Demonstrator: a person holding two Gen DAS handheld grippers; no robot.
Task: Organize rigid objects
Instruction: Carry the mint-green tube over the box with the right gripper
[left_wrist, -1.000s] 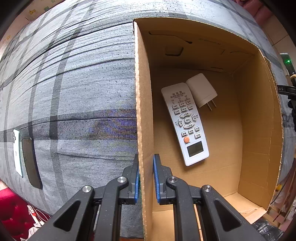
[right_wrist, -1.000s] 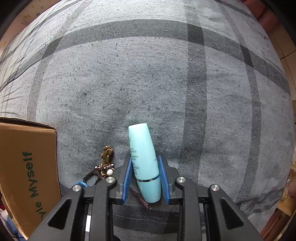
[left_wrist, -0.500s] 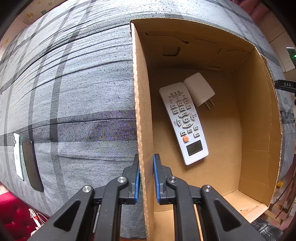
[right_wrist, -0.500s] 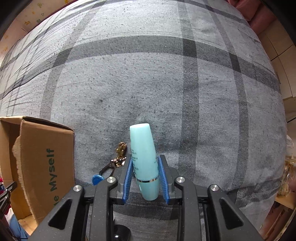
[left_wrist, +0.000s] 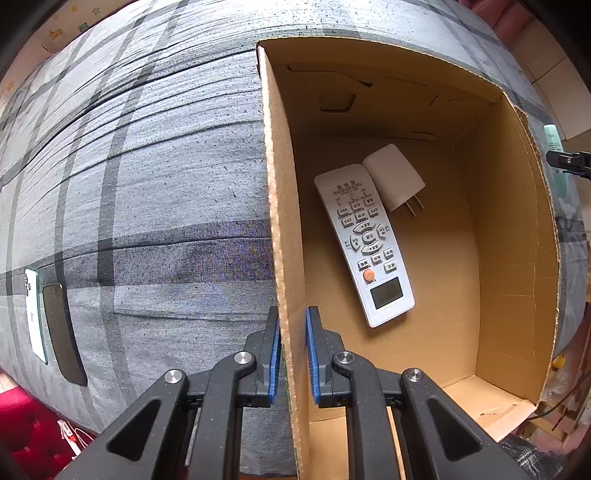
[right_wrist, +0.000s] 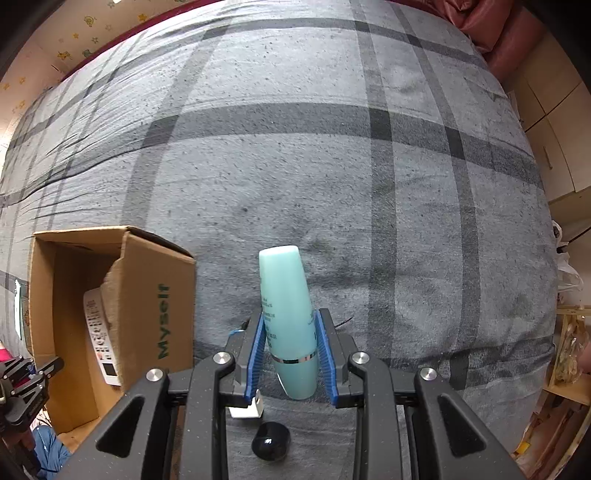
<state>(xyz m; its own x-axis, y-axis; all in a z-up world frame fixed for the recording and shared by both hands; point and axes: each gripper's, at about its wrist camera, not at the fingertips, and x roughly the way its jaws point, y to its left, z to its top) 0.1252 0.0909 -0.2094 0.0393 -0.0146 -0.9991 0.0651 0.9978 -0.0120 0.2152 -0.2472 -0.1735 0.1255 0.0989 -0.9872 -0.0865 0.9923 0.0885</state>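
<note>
Left wrist view: the left hand-held gripper (left_wrist: 291, 350) points straight down and is clenched on the near part of the left wall of the cardboard box (left_wrist: 280, 206), one blue pad on the outside of the wall and one on the inside. Just ahead of it and to its right, on the box floor, lies a white remote control (left_wrist: 364, 243), face up, with its small screen toward the gripper. A white plug adapter (left_wrist: 393, 181) lies touching the far end of the remote, prongs pointing right and toward the gripper. To the gripper's left, on the grey checked bed cover (left_wrist: 155, 184), a white phone (left_wrist: 35, 310) and a dark phone (left_wrist: 62, 332) lie side by side, well apart from the box.

Right wrist view: the right hand-held gripper (right_wrist: 291, 354) also points down and grasps a turquoise bottle (right_wrist: 286, 302) between its blue pads. The bottle runs along the fingers, its flat end sticking out past the tips, a silver ring near the end that sits back between them. It hangs above the bed cover (right_wrist: 369, 184). Under the gripper lie a small white object (right_wrist: 247, 408) and a black rounded object (right_wrist: 270, 441); what they are I cannot tell. To its left stands the box (right_wrist: 147, 295) with green lettering on its side, and part of the remote (right_wrist: 98, 332) shows inside. Beyond the box's near left corner the other gripper's black frame (right_wrist: 26, 380) comes into the edge of view.
</note>
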